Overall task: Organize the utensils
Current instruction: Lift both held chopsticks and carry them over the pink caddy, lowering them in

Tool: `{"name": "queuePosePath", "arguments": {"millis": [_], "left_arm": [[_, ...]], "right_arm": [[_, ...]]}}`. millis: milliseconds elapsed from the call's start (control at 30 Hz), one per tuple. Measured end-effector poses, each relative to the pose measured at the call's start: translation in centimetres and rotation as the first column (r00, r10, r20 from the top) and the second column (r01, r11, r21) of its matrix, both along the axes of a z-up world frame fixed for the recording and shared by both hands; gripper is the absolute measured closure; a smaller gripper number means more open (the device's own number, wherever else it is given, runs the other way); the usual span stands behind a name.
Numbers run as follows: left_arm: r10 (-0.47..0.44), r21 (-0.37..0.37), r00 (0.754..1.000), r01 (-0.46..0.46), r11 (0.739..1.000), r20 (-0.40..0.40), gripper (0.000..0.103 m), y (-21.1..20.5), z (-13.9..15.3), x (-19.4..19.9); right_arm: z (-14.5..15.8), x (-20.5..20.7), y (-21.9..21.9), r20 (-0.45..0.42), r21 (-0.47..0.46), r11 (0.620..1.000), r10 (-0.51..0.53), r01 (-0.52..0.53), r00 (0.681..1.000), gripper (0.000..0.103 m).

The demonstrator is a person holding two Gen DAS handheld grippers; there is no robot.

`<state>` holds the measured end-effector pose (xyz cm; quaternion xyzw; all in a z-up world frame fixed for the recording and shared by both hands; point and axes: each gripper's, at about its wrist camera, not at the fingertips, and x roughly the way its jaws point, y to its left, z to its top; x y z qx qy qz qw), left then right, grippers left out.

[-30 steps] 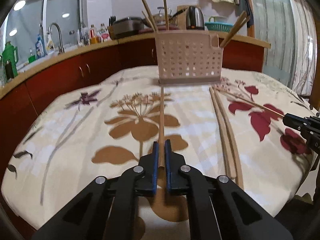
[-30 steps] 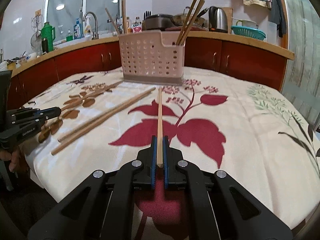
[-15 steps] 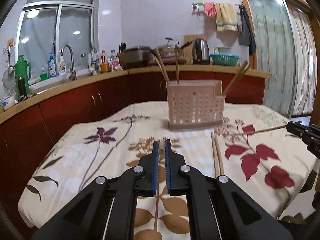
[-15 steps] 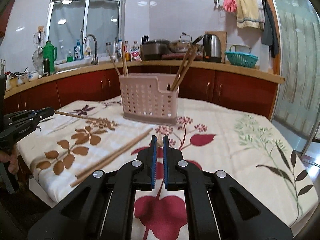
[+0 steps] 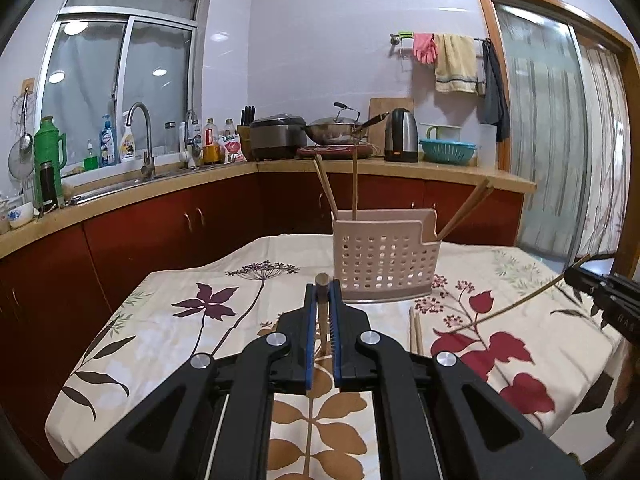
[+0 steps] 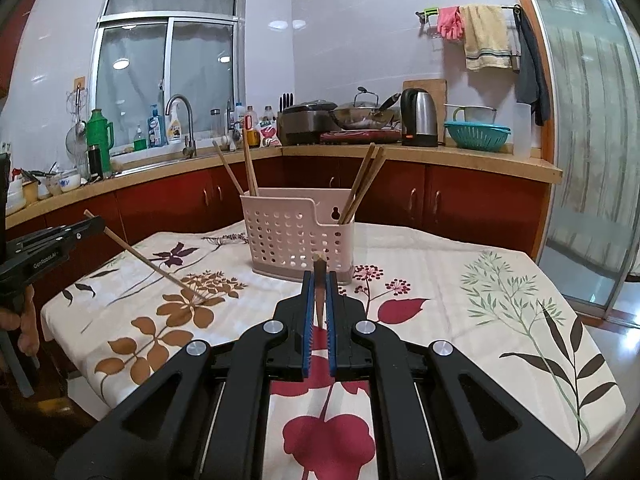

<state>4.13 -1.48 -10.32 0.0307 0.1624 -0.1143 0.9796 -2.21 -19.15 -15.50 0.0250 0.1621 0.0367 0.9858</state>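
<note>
My left fingers [image 5: 322, 296] are clamped on one chopstick [image 5: 321, 312], and my right fingers [image 6: 319, 288] are clamped on another chopstick [image 6: 319, 292]. Each stick is pinched near one end, and its long axis slants down and away toward the flowered cloth on the worktop [image 6: 460, 280]. The pink holder [image 5: 386, 264] stands straight ahead of both hands, upright, with sticks already leaning in its compartments. From the left it sits slightly to the right of my fingers; from the right it sits slightly left. Neither hand is clearly nearer. I judge each stick must be tipped upright, tip down, before it can drop in. Two more chopsticks [image 5: 415, 330] lie flat, just short of the holder.
</note>
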Motion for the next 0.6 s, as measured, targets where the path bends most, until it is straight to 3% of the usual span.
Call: {"name": "queuePosePath", "arguments": {"millis": [600], "left_arm": [[0.006, -0.030, 1.000, -0.006, 1.000, 0.002, 0.096, 0.7, 1.9, 2.4]], "right_arm": [[2.1, 2.4, 0.0, -0.018, 0.016, 1.000, 0.009, -0.009, 1.000, 0.097]]}}
